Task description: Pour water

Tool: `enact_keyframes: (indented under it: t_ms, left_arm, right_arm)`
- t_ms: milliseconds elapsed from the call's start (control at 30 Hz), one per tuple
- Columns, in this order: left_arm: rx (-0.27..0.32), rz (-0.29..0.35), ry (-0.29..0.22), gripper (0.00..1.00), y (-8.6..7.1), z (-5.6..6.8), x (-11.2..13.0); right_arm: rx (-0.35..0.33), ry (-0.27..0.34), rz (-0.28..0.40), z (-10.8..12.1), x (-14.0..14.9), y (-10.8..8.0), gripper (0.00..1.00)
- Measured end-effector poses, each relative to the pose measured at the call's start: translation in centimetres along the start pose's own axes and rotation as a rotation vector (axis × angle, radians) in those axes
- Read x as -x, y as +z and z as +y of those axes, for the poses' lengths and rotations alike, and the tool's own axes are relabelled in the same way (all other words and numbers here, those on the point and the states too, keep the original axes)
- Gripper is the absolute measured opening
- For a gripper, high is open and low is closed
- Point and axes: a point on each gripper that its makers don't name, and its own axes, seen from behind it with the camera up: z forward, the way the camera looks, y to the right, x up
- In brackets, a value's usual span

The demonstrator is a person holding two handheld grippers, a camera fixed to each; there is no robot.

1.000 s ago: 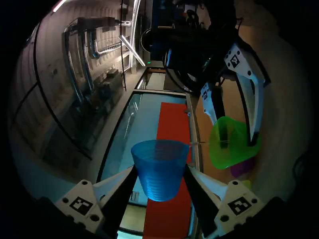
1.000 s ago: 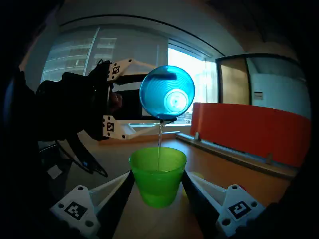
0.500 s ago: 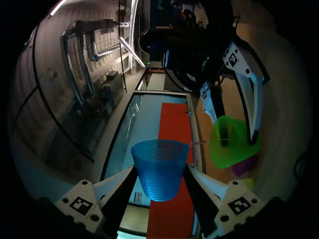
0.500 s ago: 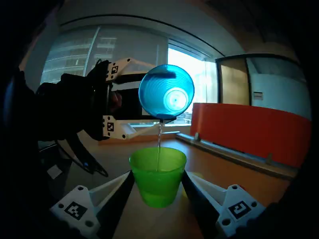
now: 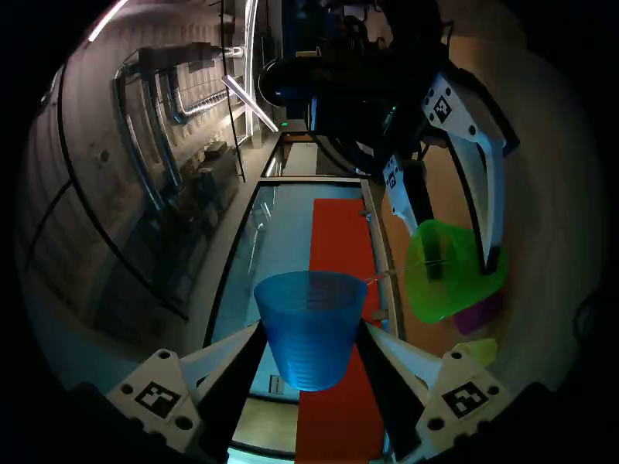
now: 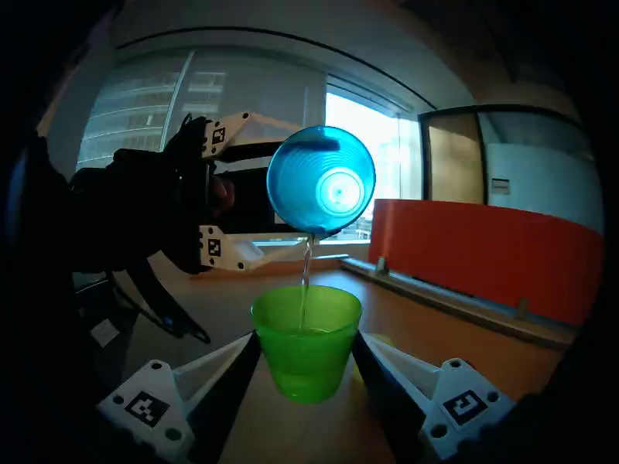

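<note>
Left gripper [image 5: 311, 334] grips pouring blue cup [image 5: 311, 344] — right gripper [image 6: 306, 342] apparently grips green cup [image 6: 306, 356].

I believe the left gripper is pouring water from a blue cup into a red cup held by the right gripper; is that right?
Not quite: in the right gripper view, the right gripper holds a green cup, not red. The left gripper does pour from the blue cup.

The translucent blue cup [image 6: 321, 180] is tipped on its side above the green one, pinched in the left tongs [image 5: 311, 331]. A thin water stream [image 6: 304, 271] falls from its lower rim into the upright green cup [image 6: 306, 352] (translucent, partly filled), which sits between the right tongs [image 6: 306, 340].
</note>
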Motion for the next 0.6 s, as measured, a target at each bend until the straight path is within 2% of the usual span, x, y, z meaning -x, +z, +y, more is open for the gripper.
enact_keyframes:
  t_ms: [600]
  left_arm:
    - [0.008,0.000,-0.009,0.80,0.27,0.39,-0.06]
  right_arm:
    - [0.003,0.002,0.001,0.08,0.16,0.06,0.86]
